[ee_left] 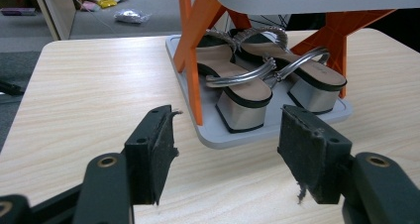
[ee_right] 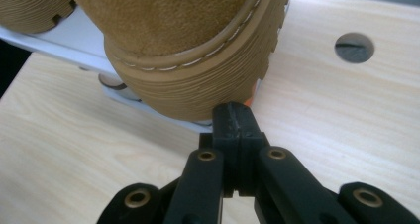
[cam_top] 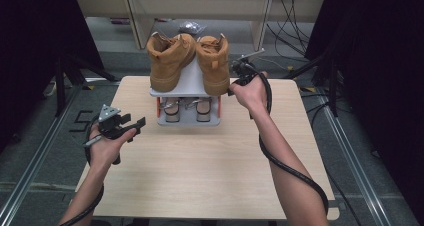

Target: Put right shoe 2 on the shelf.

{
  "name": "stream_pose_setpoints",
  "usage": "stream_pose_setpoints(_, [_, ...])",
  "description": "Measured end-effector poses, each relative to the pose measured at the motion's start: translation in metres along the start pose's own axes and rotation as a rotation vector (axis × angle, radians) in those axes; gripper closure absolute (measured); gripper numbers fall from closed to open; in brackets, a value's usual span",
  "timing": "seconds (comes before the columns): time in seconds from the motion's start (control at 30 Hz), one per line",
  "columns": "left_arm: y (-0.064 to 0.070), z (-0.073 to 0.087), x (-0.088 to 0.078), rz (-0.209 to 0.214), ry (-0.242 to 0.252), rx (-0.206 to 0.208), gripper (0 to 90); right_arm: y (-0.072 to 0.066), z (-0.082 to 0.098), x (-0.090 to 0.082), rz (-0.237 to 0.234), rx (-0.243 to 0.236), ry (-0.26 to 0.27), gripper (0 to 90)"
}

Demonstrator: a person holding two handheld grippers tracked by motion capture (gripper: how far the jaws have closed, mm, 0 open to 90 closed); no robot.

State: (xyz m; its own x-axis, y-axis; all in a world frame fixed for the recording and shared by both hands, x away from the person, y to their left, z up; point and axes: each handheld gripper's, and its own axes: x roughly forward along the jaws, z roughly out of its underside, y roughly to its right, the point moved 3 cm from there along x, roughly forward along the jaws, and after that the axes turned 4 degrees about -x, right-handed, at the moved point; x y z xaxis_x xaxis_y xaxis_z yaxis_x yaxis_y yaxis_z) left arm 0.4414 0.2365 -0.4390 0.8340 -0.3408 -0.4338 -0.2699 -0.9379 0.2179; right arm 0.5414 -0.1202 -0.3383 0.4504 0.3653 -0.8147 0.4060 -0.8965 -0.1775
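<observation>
Boots [cam_top: 190, 61], tan suede pair, sit on top tier of a small grey shoe rack [cam_top: 187, 81] w/ orange legs, at far-centre of the bench [cam_top: 200, 161]. Heels face the person, soles flat on the top shelf, the two boots side by side and touching or nearly so. Lower tray of rack holds a pair of silver-strap sandals [ee_left: 262, 80] w/ block heels, black insoles, both upright, side by side between the orange legs; in left gripper view the nearer sandal's heel sits close to the tray's front lip.

Right gripper [ee_right: 233, 122]: jaws pressed together, nothing between them. Tip sits right at the sole edge of the right boot [ee_right: 198, 60], just below its ribbed tan sole, w/ the grey shelf edge just ahead of the tip; can't tell if it actually touches the sole. In high view the right gripper [cam_top: 240, 71] is held by the right hand [cam_top: 252, 93] just beside the rack's right side, at top-shelf height.

Left gripper [ee_left: 228, 149]: jaws wide apart, empty, pads worn and frayed. Rack's lower tray lies ahead of it and a bit to its right, well clear of the jaws. In high view the left gripper [cam_top: 122, 123] is held by the left hand [cam_top: 107, 146] over the bench's left edge, pointing toward the rack.

Round hole [ee_right: 354, 47] in bench top beyond the right gripper, off to its right.
</observation>
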Motion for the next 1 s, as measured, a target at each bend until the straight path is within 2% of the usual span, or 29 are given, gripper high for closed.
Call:
stream_pose_setpoints(0.03, [0.0, 0.0, 0.0, -0.001, 0.0, -0.001, 38.0, 0.0, -0.002, 0.0, 0.002, -0.005, 0.004, 90.0])
stream_pose_setpoints(0.1, [-0.001, 0.0, 0.0, -0.001, 0.0, -0.002, 38.0, -0.003, -0.003, 0.001, -0.026, 0.01, -0.005, 90.0])
stream_pose_setpoints(0.13, [-0.001, 0.0, 0.0, -0.001, 0.0, -0.002, 38.0, -0.003, -0.004, 0.004, -0.021, -0.01, 0.012, 90.0])
stream_pose_setpoints(0.2, [-0.001, 0.001, 0.0, 0.001, -0.002, 0.0, 38.0, -0.007, -0.006, 0.005, -0.023, -0.02, 0.009, 90.0])
stream_pose_setpoints(0.27, [0.0, 0.001, 0.0, 0.001, -0.001, 0.0, 38.0, -0.008, -0.009, 0.004, -0.016, -0.036, 0.04, 90.0])
stream_pose_setpoints(0.3, [-0.001, 0.002, -0.001, 0.001, -0.002, -0.001, 38.0, -0.01, -0.011, 0.003, -0.002, -0.012, 0.03, 90.0])
stream_pose_setpoints(0.33, [-0.001, 0.002, -0.001, 0.0, -0.002, -0.001, 38.1, -0.009, -0.013, 0.002, -0.001, -0.034, 0.028, 90.0])
stream_pose_setpoints(0.47, [-0.001, 0.002, 0.001, -0.002, -0.005, 0.001, 38.1, -0.009, -0.016, 0.006, -0.019, -0.01, 0.03, 90.0])
stream_pose_setpoints(0.53, [0.0, 0.001, 0.001, 0.003, -0.003, 0.001, 38.0, -0.009, -0.017, 0.008, -0.02, -0.028, 0.034, 90.0])
stream_pose_setpoints(0.57, [0.0, 0.001, 0.0, 0.003, -0.004, 0.001, 38.1, -0.011, -0.018, 0.009, -0.019, 0.008, 0.026, 90.0])
stream_pose_setpoints(0.6, [-0.001, 0.001, 0.0, 0.001, -0.004, 0.002, 38.0, -0.009, -0.019, 0.01, -0.021, -0.032, 0.031, 90.0])
stream_pose_setpoints(0.67, [-0.003, 0.001, 0.0, -0.005, -0.003, -0.001, 38.1, -0.011, -0.02, 0.011, -0.02, -0.007, 0.024, 90.0])
stream_pose_setpoints(0.77, [-0.003, 0.0, 0.0, -0.005, -0.002, -0.001, 38.1, -0.01, -0.022, 0.013, -0.021, -0.025, 0.034, 90.0])
stream_pose_setpoints(0.8, [-0.003, 0.0, 0.0, -0.005, -0.001, -0.001, 38.1, -0.011, -0.021, 0.013, -0.025, 0.005, 0.023, 90.0])
stream_pose_setpoints(0.83, [-0.002, 0.001, 0.0, -0.004, -0.001, -0.001, 38.1, -0.01, -0.022, 0.014, -0.023, -0.023, 0.032, 90.0])
stream_pose_setpoints(0.97, [-0.001, 0.001, 0.0, 0.001, 0.006, -0.003, 38.1, -0.01, -0.022, 0.015, -0.017, -0.022, 0.042, 90.0])
stream_pose_setpoints(1.0, [-0.001, 0.001, 0.0, 0.001, 0.006, -0.003, 38.2, -0.008, -0.021, 0.015, -0.022, -0.057, 0.052, 90.0])
